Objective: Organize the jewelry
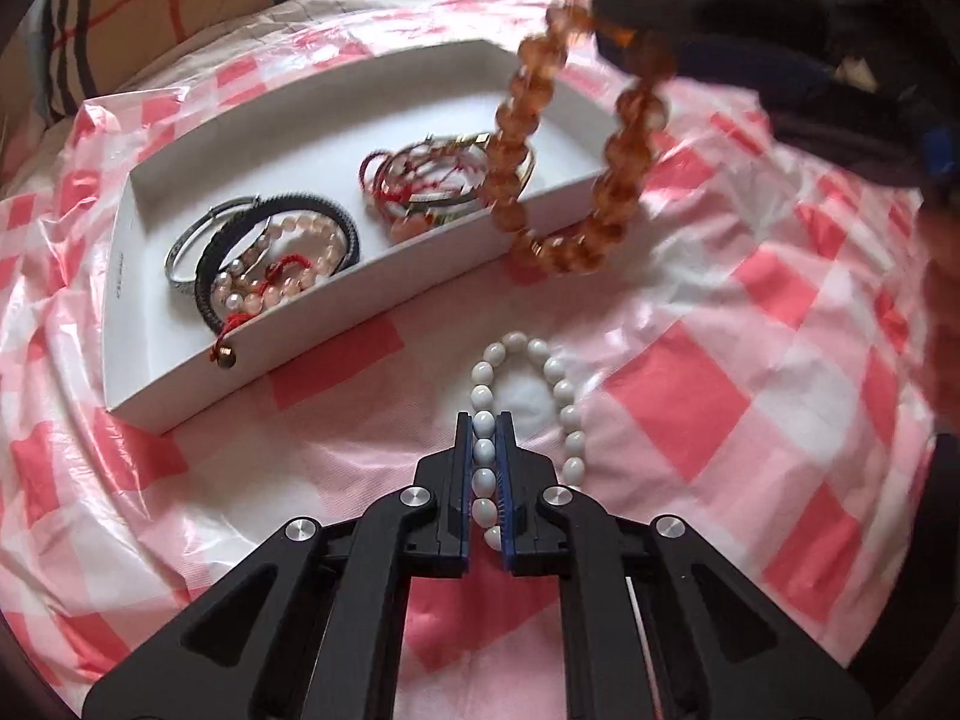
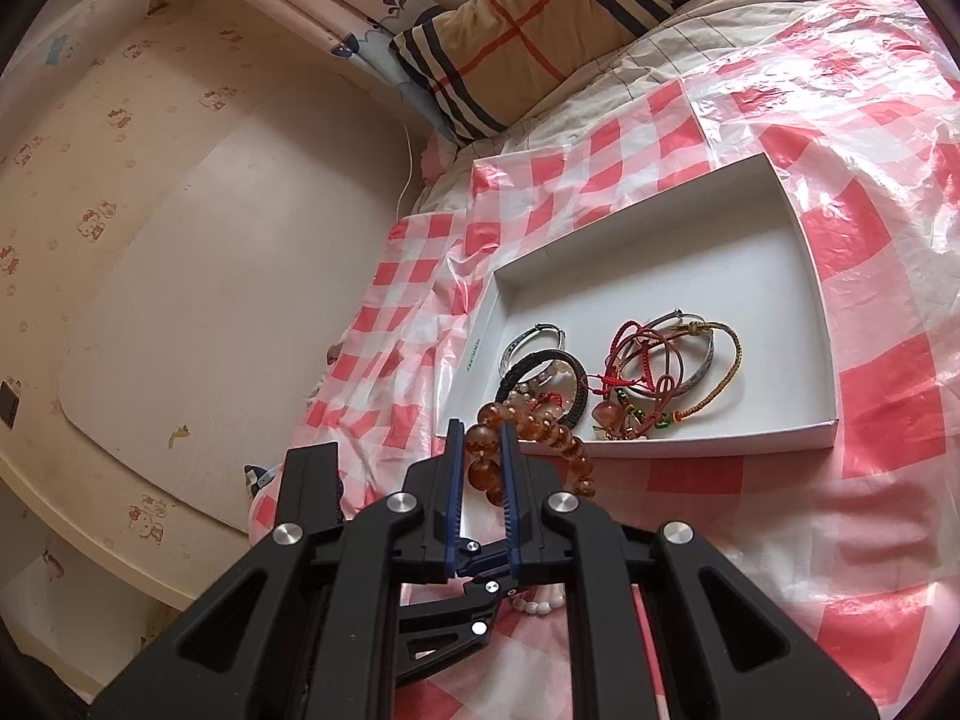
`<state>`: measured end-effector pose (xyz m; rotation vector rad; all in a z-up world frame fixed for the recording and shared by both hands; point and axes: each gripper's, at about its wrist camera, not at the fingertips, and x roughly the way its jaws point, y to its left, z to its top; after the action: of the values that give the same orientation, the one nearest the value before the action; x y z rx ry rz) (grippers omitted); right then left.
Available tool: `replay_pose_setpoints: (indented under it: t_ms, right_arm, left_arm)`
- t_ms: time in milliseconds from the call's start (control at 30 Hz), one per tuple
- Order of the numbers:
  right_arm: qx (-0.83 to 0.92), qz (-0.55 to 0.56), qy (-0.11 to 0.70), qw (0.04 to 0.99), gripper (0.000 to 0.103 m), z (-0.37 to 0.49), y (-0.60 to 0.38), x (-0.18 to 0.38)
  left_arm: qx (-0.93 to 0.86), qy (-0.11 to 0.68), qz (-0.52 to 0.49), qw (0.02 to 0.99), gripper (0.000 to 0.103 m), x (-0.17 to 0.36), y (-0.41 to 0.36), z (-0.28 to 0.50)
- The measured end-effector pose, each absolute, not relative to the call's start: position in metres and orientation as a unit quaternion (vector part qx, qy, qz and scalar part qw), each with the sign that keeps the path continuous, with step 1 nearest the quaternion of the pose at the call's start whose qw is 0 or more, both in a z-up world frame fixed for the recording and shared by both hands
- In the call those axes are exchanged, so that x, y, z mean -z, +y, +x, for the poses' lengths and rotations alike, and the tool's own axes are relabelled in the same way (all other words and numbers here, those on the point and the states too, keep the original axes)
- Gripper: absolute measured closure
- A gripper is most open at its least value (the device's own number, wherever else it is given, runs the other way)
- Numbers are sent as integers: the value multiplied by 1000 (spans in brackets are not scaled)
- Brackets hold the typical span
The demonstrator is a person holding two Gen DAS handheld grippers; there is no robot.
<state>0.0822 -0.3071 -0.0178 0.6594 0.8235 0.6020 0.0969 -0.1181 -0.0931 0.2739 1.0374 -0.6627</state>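
Left gripper [image 1: 485,438] fingers pinch the limp white bead bracelet [image 1: 558,384] on the bed beside the tray's [image 1: 180,384] near edge; right gripper [image 2: 483,450] clamps the dangling, slippery amber bead bracelet [image 1: 564,180] above the tray's right corner

Pink checked plastic sheet [image 1: 690,396], plaid pillow [image 2: 540,18], cartoon-patterned wall [image 2: 120,120]

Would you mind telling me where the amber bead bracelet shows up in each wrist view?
Left wrist view: amber bead bracelet hangs upper right of centre, from the right gripper.
Right wrist view: amber bead bracelet sits at centre, clamped between the jaws.
Shared landmark: the white tray.
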Motion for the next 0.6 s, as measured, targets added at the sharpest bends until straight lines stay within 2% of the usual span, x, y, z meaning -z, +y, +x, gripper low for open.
replay_pose_setpoints:
  t_ms: [333,600]
  right_arm:
    - [-283,328,362,825,91,87,-312,9]
    - [-282,331,341,833,90,101,-308,1]
  left_arm:
    - [357,413,28,837,96,30,-107,107]
    - [342,391,-41,853,96,12,-92,130]
